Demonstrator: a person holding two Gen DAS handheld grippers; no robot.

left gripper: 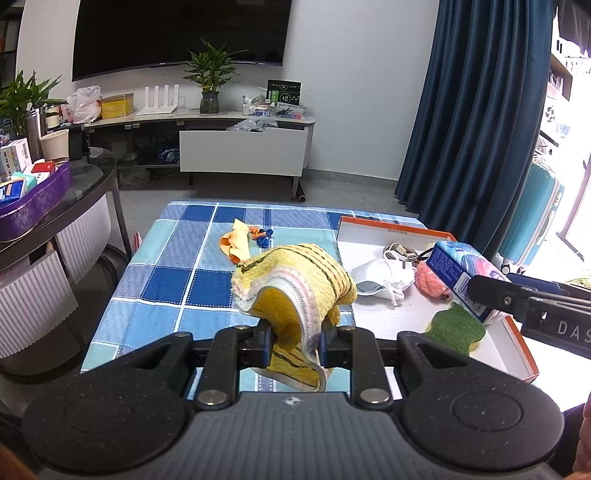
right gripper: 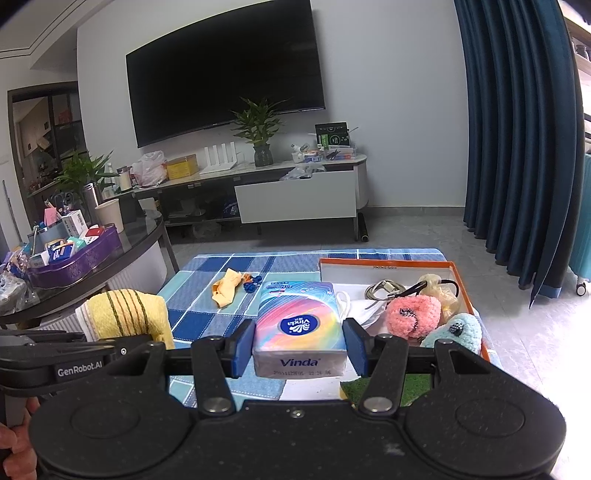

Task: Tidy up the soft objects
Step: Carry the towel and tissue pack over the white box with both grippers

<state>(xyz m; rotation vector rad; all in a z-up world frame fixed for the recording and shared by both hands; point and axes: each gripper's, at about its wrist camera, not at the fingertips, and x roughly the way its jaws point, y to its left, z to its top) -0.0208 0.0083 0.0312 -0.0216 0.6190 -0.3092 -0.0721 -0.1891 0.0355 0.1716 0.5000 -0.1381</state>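
One checked blue tablecloth [left gripper: 177, 266], television [left gripper: 177, 33] beyond.

My right gripper [right gripper: 300, 349] clamps a Vinda tissue pack [right gripper: 300, 325] between its blue pads [right gripper: 243, 345], the rainbow-printed pack held above a blue checked cloth [right gripper: 207, 280] covering the table. To the right lies an orange-rimmed box [right gripper: 384, 263] holding a pink plush [right gripper: 413, 314], a pale blue knitted toy [right gripper: 458, 328], a white mask [right gripper: 364, 310] and a coiled cable [right gripper: 380, 290]. A green sponge [right gripper: 369, 391] shows just below the pack. On the cloth beyond, an orange-yellow rag [right gripper: 225, 290] rests beside a small blue item [right gripper: 251, 283]. At left, my left gripper [right gripper: 74, 354] carries a yellow striped towel [right gripper: 125, 314]. A dark television [right gripper: 225, 77] hangs on the far wall.
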